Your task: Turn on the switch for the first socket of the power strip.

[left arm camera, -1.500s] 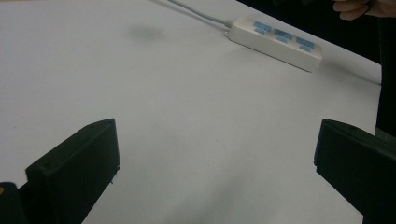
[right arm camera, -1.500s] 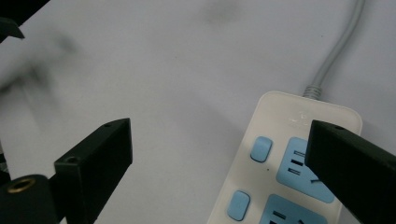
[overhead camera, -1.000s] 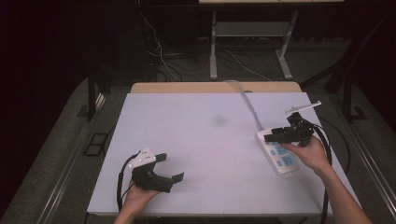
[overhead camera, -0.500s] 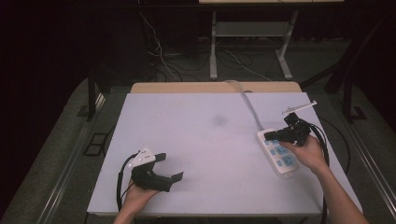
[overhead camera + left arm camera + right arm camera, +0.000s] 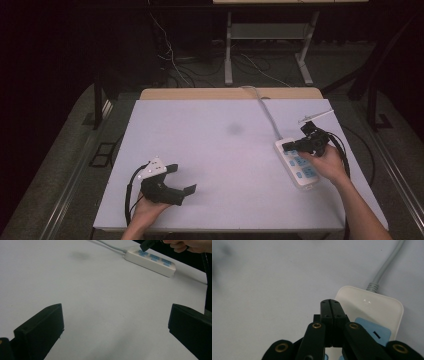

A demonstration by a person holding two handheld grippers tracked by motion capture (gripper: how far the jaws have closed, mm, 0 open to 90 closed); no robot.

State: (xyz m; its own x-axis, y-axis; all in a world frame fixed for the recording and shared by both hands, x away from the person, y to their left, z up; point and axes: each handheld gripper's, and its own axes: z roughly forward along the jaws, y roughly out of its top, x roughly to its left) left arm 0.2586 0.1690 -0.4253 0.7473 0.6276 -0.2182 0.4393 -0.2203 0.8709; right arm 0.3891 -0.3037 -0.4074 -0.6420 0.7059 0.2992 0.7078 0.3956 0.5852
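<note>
The power strip (image 5: 298,164) lay at the bench's (image 5: 215,150) right side, where the right tool (image 5: 289,146), jaws closed on nothing, had barely shifted over its cord end, while the left tool (image 5: 181,178) stayed open, idle.

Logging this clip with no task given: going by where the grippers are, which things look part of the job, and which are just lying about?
Likely in the job:
- power strip with blue sockets and its grey cord
- right gripper, jaws shut, tip over the strip's cord end
- left gripper, open, resting apart

Just lying about:
- dark smudge on the table
- floor cables behind
</note>
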